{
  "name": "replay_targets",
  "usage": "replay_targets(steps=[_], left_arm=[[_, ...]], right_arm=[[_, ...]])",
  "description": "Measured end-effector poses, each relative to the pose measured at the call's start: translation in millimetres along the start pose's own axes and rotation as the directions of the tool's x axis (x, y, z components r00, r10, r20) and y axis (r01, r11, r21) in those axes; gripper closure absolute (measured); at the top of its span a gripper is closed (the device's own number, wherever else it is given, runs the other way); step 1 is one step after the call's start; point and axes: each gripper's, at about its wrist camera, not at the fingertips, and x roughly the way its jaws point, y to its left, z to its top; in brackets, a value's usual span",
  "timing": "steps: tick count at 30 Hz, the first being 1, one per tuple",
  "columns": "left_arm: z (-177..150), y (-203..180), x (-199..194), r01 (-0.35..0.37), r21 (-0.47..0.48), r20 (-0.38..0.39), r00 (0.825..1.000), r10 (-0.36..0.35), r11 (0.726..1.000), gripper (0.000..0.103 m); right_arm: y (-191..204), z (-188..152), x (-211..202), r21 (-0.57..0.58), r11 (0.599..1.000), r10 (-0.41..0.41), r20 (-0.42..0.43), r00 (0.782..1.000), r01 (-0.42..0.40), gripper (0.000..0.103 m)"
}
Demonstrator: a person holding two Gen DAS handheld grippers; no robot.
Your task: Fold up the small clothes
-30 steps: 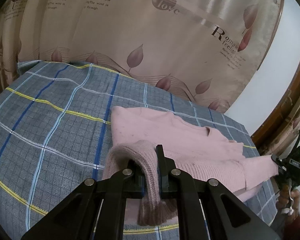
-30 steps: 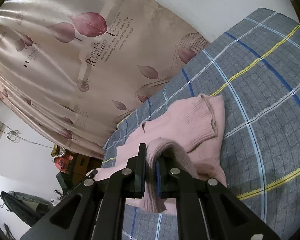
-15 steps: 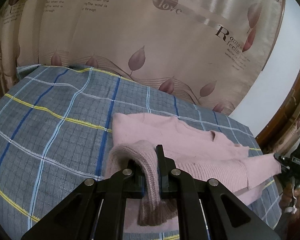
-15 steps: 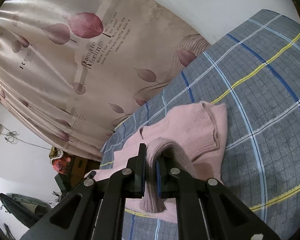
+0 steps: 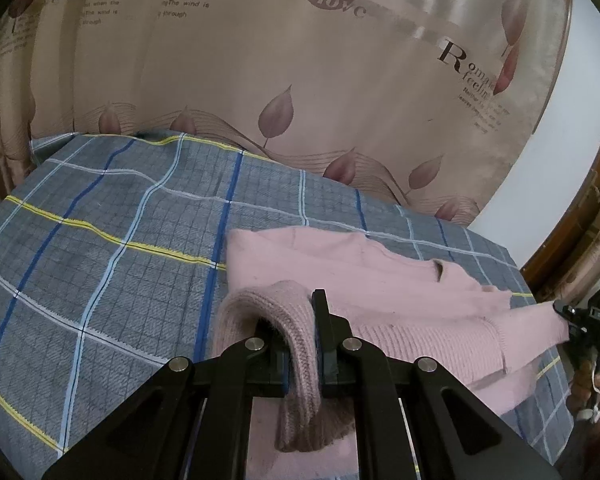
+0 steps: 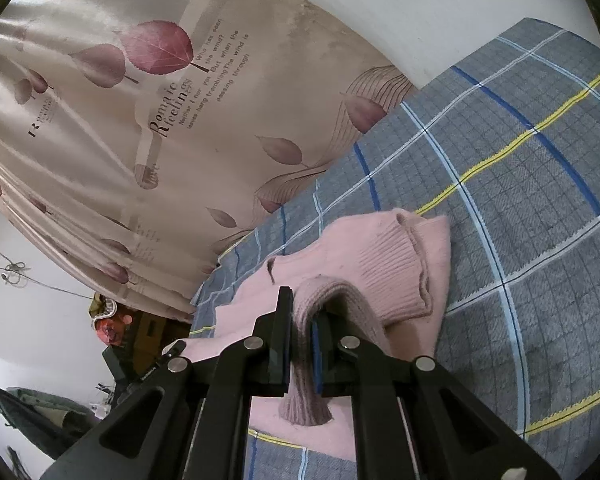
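A small pink knit sweater (image 5: 380, 284) lies partly folded on a grey plaid bed cover (image 5: 112, 264). My left gripper (image 5: 302, 344) is shut on a ribbed fold of the sweater, which drapes over the fingers and hangs down. In the right wrist view the same sweater (image 6: 384, 256) lies on the cover (image 6: 540, 208), and my right gripper (image 6: 300, 344) is shut on another ribbed edge of it. The right gripper also shows at the far right edge of the left wrist view (image 5: 592, 320), holding the sweater's stretched corner.
A beige curtain with leaf prints (image 5: 300, 72) hangs behind the bed. A white wall and a wooden frame (image 5: 580, 216) are at the right. Clutter and dark furniture (image 6: 116, 336) stand beyond the bed's left edge.
Both grippers have lifted and moved forward over the bed with the sweater's edges held. The sweater's folded part has shifted toward the curtain side.
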Motion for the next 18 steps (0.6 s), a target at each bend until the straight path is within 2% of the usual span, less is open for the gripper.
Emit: replay_targets(steps=[18], left_arm=[[11,1,23,-0.024,0.015,-0.020,1.000,0.024,1.000,0.094]], right_arm=[[-13,10,16,0.016,1.000,-0.022,-0.014,1.000,0.022,0.094]])
